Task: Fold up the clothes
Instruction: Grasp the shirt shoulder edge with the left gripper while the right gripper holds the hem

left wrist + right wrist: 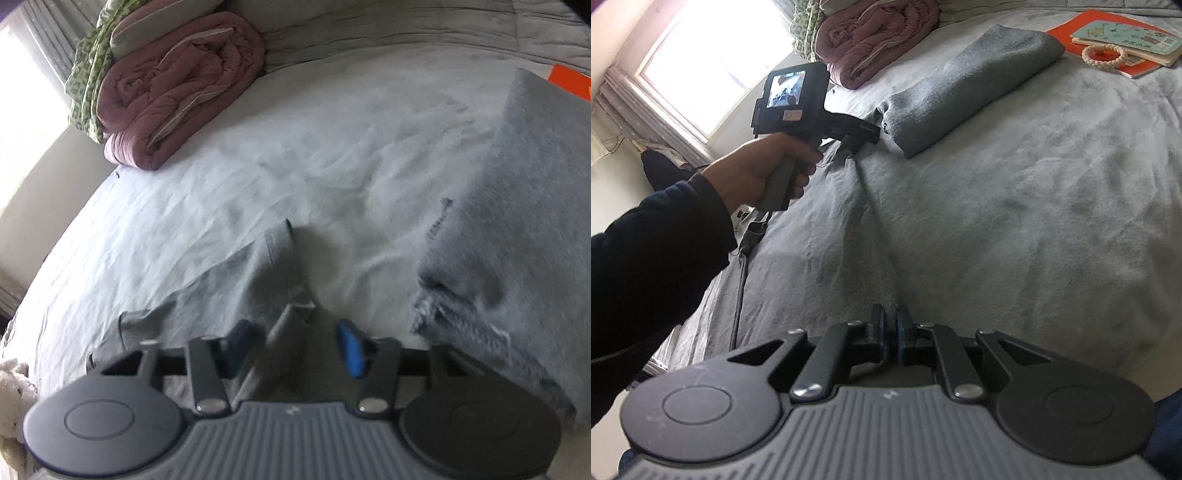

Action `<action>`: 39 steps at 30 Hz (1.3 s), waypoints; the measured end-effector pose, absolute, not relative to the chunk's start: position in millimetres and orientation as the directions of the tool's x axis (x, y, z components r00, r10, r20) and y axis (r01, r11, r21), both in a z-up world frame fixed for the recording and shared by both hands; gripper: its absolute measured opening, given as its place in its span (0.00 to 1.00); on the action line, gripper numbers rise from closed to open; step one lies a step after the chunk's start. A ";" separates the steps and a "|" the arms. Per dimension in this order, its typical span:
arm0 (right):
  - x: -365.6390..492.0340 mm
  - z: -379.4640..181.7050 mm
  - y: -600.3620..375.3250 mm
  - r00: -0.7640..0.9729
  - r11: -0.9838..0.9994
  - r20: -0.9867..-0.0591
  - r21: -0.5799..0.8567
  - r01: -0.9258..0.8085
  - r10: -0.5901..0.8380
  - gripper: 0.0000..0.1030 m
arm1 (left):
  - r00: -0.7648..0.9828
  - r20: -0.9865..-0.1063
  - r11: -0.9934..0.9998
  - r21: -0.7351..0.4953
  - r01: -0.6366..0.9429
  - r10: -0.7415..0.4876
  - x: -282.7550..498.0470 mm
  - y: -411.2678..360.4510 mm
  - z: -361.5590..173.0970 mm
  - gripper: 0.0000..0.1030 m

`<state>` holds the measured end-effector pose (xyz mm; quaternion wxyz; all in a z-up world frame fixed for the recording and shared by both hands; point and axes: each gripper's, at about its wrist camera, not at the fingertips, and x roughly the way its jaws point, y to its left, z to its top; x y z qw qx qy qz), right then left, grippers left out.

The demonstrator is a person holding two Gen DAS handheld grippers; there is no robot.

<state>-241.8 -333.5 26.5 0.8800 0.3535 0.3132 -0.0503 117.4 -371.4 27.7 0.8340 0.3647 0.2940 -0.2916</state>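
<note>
Hand (764, 173) in a dark sleeve (653, 258) grips the left tool's handle at about 10 o'clock in the right wrist view, pointing it down at a slant toward the bed (1034, 229).

The task's thing, a grey cotton garment (236, 269), lies rumpled on the bed's pale grey sheet. In the left wrist view it runs from 8 o'clock toward the middle, and a narrow fold of it stands up right between the left tongs (291, 343). Those tongs are partly apart, blue pads either side of the fold; can't tell whether they actually pinch it, it's blurry.

The right tongs (891, 328) are together, and a ridge of the same grey fabric runs straight into the closed tips, so they look clamped on it.

A folded grey fleece towel (967, 85) sits at 1 o'clock in the right view, just beyond the left tool's nose. A rolled pink quilt (181, 88) lies at 11 o'clock, and an orange book (1115, 40) at 2 o'clock.
</note>
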 end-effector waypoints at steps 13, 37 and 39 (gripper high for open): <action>-238.6 32.5 -317.9 0.806 0.808 -0.584 0.520 0.276 0.101 0.09 | 0.662 -0.654 0.795 0.150 0.588 -0.366 144.8 -325.1 61.0 0.06; -217.4 40.8 -267.2 0.801 0.878 -0.569 0.462 0.123 0.187 0.09 | 0.574 -0.653 0.853 -0.491 0.176 -0.495 192.5 -135.4 16.2 0.08; -216.3 37.8 -264.0 0.793 0.883 -0.579 0.454 0.119 0.190 0.09 | 0.593 -0.634 0.852 -0.488 0.191 -0.496 188.4 -132.7 19.5 0.15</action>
